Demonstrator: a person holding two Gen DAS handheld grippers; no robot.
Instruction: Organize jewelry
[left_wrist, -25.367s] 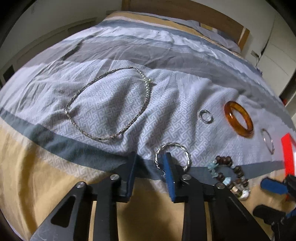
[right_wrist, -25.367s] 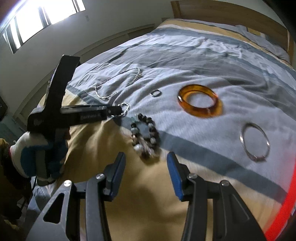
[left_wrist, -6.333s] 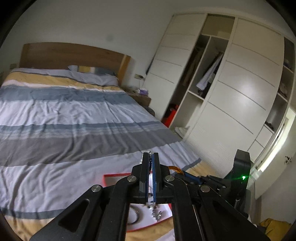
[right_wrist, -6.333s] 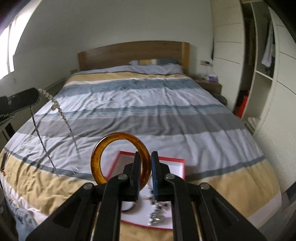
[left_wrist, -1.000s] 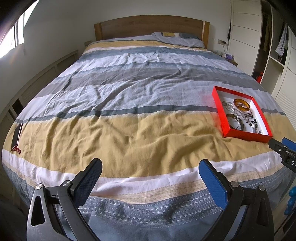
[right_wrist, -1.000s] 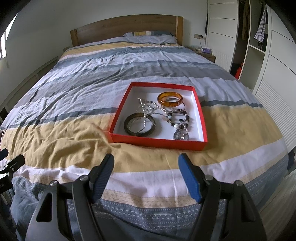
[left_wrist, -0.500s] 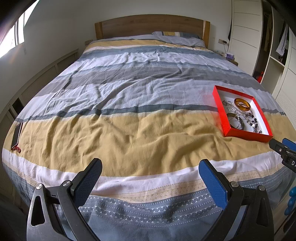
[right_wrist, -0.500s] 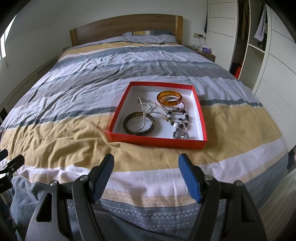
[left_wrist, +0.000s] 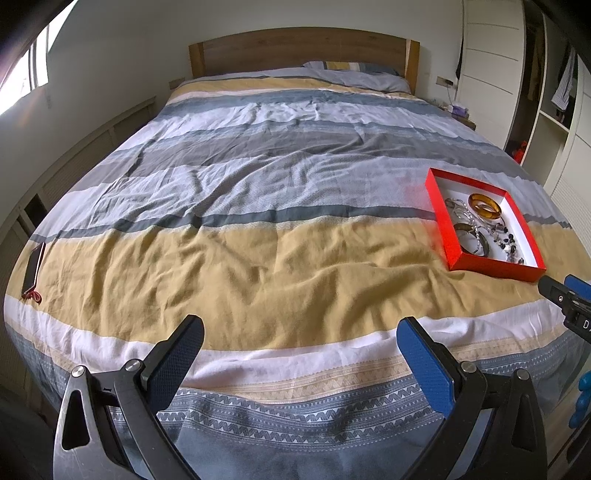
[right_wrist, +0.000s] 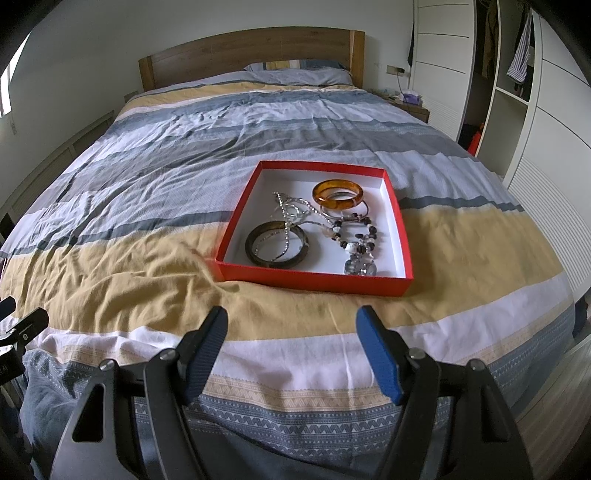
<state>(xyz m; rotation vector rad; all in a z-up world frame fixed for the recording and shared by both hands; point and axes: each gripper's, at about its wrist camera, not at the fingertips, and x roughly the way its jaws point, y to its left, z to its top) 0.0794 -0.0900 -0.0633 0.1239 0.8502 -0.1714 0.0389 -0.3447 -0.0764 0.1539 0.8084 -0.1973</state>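
Note:
A red tray (right_wrist: 236, 221) with a white inside lies on the striped bed cover; it also shows at the right in the left wrist view (left_wrist: 439, 218). In it lie an amber bangle (right_wrist: 338, 194), a dark bangle (right_wrist: 276, 243), a silver chain necklace (right_wrist: 290, 210), a thin silver ring bracelet and a beaded bracelet (right_wrist: 356, 236). My right gripper (right_wrist: 293, 345) is open and empty, over the bed's foot edge, well short of the tray. My left gripper (left_wrist: 301, 352) is wide open and empty, further left along the same edge.
The bed (left_wrist: 258, 206) fills both views, with a wooden headboard (right_wrist: 251, 51) and a pillow at the far end. A dark phone (left_wrist: 33, 267) lies at the bed's left edge. White wardrobes (right_wrist: 517, 92) stand to the right.
Over the last second both grippers stay open and almost still. Earlier, both were shut on jewelry above the tray, the right on the amber bangle; all pieces now lie in the tray.

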